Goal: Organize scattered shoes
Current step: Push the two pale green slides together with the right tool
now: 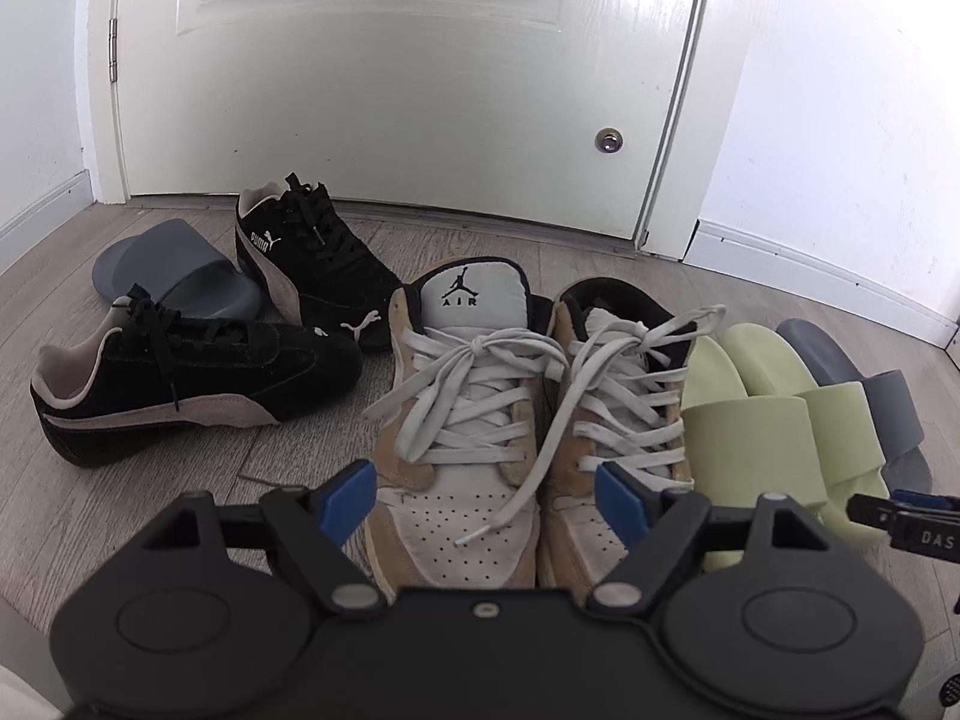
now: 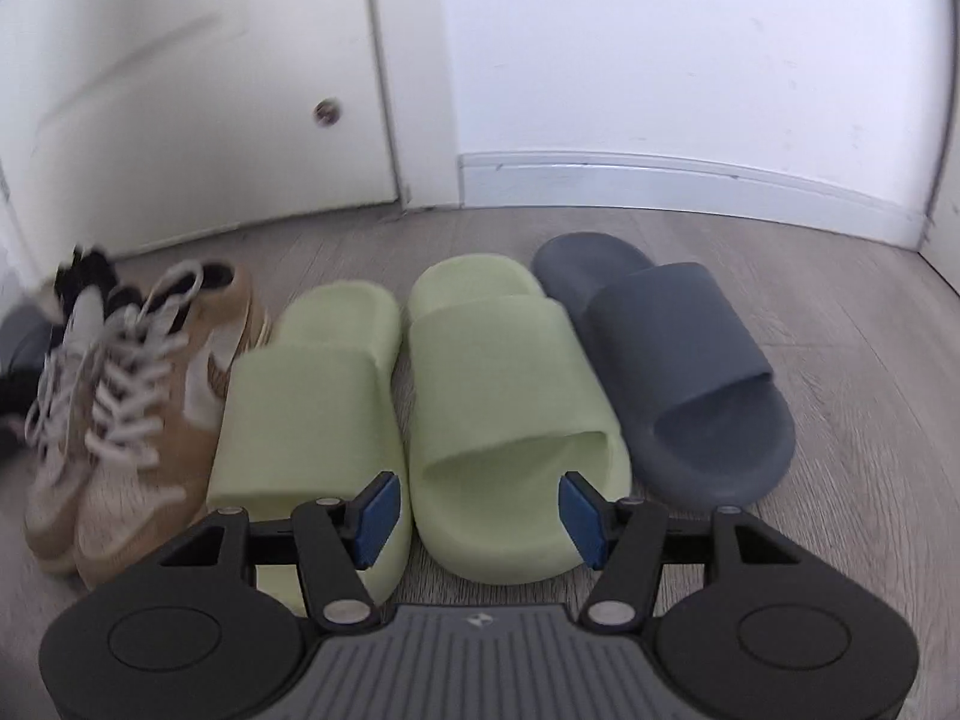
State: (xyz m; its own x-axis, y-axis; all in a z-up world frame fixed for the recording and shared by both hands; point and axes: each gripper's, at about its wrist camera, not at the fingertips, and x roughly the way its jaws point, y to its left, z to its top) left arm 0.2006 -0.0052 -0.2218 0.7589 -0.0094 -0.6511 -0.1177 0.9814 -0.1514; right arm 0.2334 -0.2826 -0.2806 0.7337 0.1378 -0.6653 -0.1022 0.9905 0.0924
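Looking through the left wrist, I saw my left gripper [image 1: 486, 495] spread wide and empty over the tan sneakers [image 1: 480, 420], while the black sneakers [image 1: 198, 384] lay scattered by a grey slide [image 1: 180, 276]. Through the right wrist, slightly blurred, my right gripper [image 2: 474, 510] stood parted, seemingly clear of the green slide [image 2: 516, 414]; I judged it should withdraw straight, without nudging the row.

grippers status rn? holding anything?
Left gripper: open, empty, jaws astride the tan sneaker toe.
Right gripper: open, empty, over the green slide.
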